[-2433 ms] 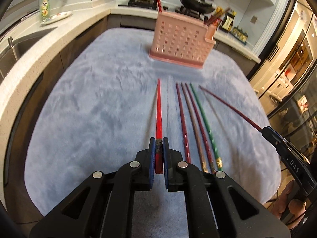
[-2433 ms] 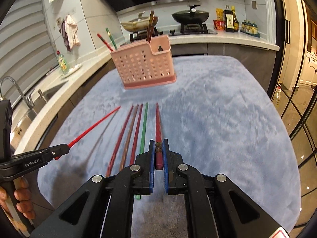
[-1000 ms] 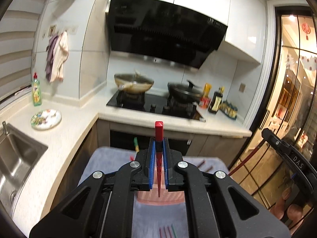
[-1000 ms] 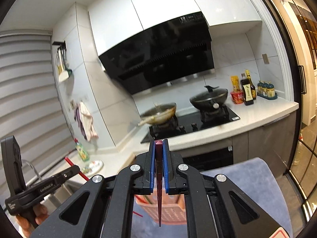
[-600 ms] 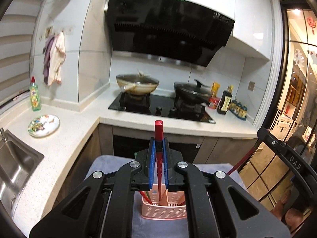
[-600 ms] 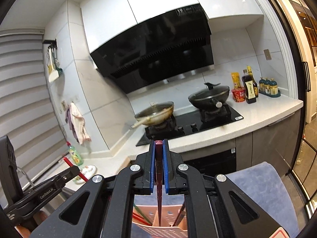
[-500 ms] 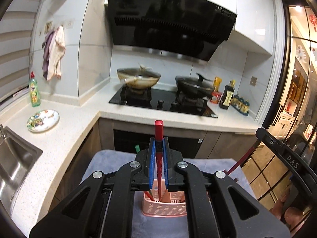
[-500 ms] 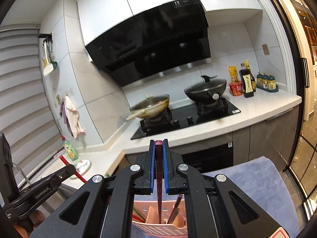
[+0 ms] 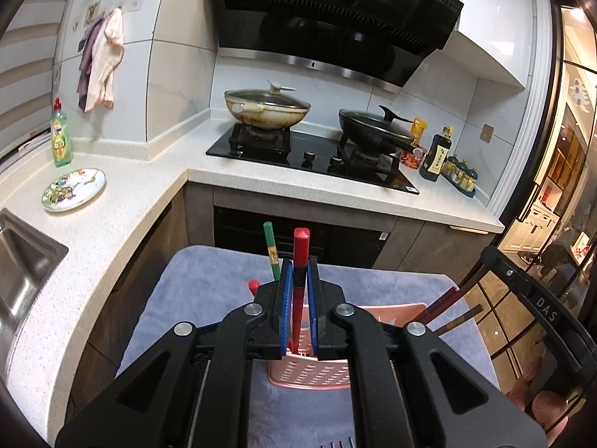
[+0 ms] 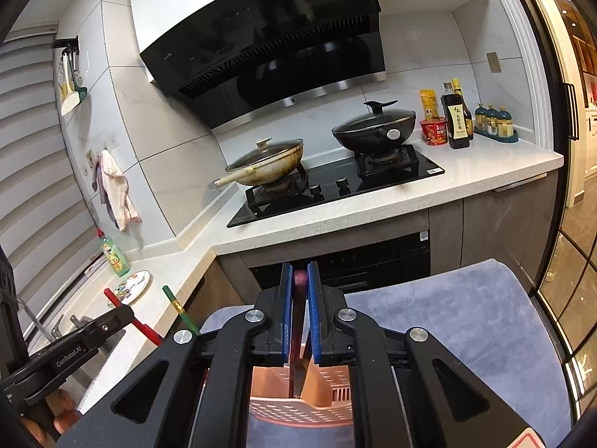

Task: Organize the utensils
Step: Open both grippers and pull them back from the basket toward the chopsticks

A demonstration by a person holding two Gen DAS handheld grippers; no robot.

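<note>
1. The black range hood point(image 10: 268, 37) is showing a white "19" badge at its top edge and a faint maker's name on its left face, too small to read.
2. The blue cloth point(image 9: 373, 283) is covering the counter in front of the stove, and the pink perforated utensil holder point(image 9: 309, 373) is standing on it.
3. The left gripper point(image 9: 298, 310) is reaching over the holder, its blue fingers point(image 9: 285, 310) pinching the red chopstick point(image 9: 299, 257); "GenRobot.AI" is printed on its body in the right wrist view.
4. The right gripper point(image 10: 298, 313) is carrying "DAS" lettering in the left wrist view, and its fingers point(image 10: 286, 313) are closing on the dark red chopstick point(image 10: 298, 321).
5. Both chopsticks are standing upright, long axis vertical, square butt ends up, tips pointing down into the holder.
6. A green chopstick point(image 9: 270, 250) is already leaning in the holder, just left of the red one.
</note>
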